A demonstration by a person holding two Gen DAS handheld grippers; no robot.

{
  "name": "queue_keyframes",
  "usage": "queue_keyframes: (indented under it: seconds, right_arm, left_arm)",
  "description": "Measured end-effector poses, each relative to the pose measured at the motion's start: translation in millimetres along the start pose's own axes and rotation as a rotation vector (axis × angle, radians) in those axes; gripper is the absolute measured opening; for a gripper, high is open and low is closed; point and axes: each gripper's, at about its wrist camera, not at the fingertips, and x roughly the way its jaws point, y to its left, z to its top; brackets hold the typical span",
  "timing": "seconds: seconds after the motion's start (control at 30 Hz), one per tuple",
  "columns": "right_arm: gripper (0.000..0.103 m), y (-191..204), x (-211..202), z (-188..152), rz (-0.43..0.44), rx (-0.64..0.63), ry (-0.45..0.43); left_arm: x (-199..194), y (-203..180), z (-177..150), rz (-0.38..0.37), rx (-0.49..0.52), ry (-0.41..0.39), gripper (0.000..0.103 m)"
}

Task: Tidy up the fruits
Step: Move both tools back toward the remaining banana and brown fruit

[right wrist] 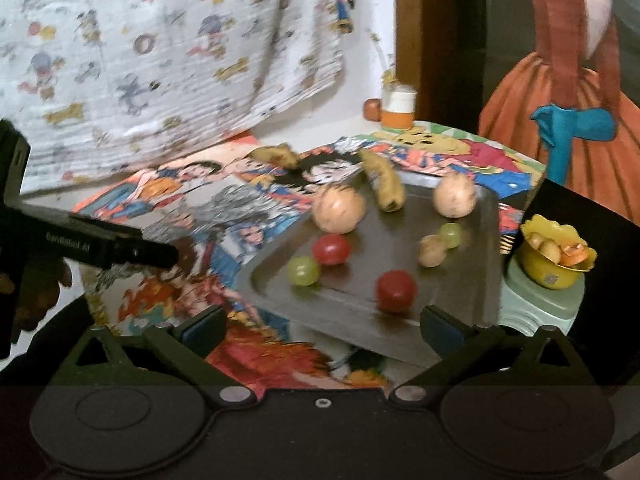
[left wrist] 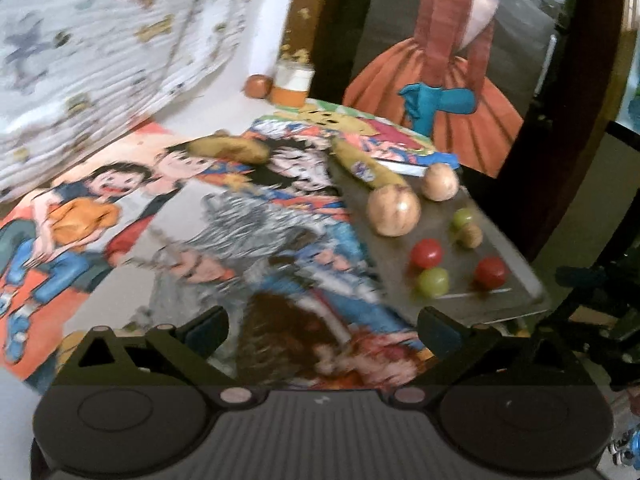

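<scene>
Both grippers, left (left wrist: 322, 330) and right (right wrist: 322, 330), spread wide, nothing pinched. Round fruit loose on tilted-looking metal tray (right wrist: 486, 240); could've easily rolled off if bumped.

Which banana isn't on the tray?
The banana lying on the cartoon cloth, left of the tray. The other banana overlaps the tray's far edge.

We count two bananas (right wrist: 382, 182), two red tomatoes (right wrist: 330, 249), two green grapes (right wrist: 304, 271), two pale round fruits (right wrist: 338, 208), one walnut (right wrist: 432, 251), one tray (right wrist: 486, 248).

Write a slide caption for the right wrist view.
Open right gripper faces a metal tray of fruit on a cartoon-print cloth.
</scene>
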Motion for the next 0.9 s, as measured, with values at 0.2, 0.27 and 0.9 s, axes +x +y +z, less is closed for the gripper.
queue_keyframes:
  seconds: [0.2, 0.27, 0.9]
  right_arm:
    - [0.102, 21.9, 11.4, 14.8, 0.036, -0.063, 0.017]
    - [0.102, 27.4, 16.7, 23.2, 0.047, -0.081, 0.021]
    - [0.102, 7.3, 120.4, 200.8, 0.087, 0.091, 0.116]
  left_arm:
    - [-12.7, 32.6, -2.9, 0.054, -0.013, -0.004, 0.103]
    - [-15.2, 44.4, -1.6, 0.076, -0.017, -0.004, 0.103]
    - [10.3, 107.6, 72.6, 0.166, 0.079, -0.092, 0.103]
